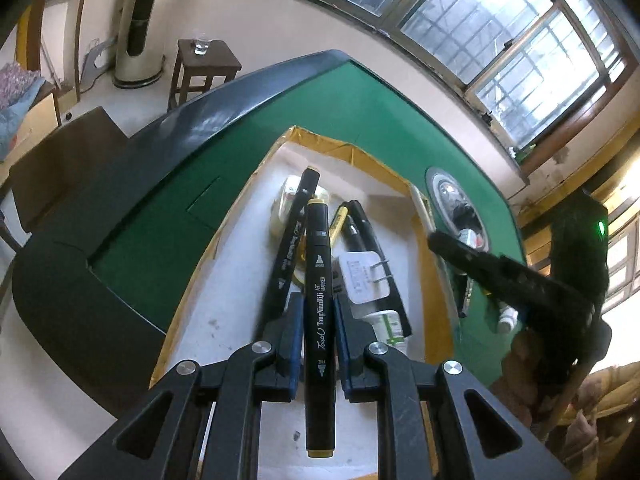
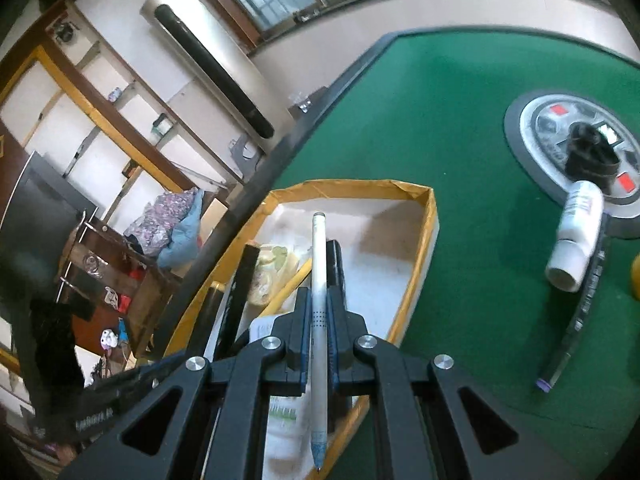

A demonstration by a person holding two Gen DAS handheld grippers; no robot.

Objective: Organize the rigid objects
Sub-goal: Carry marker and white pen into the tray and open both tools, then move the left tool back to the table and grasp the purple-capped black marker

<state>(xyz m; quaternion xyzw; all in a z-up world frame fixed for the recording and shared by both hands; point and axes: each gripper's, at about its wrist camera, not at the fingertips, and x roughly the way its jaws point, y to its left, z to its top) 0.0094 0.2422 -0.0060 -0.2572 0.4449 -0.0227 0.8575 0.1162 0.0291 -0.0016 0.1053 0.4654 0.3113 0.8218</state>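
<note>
I'm hovering over the box [image 1: 416, 196], felt [image 2: 460, 128] open beside; left tongs [image 1: 318, 328] clamping a marker [image 1: 319, 280], right tongs [image 2: 319, 312] a pen [image 2: 319, 264].

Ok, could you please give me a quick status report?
Left tool shut on black marker. Right tool shut on white pen. Both above box.

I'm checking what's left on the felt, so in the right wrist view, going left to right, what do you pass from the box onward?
White box with yellow-taped rim → white pen held in the right gripper over the box → white bottle lying on its side → yellow object cut off at the frame edge.
</note>
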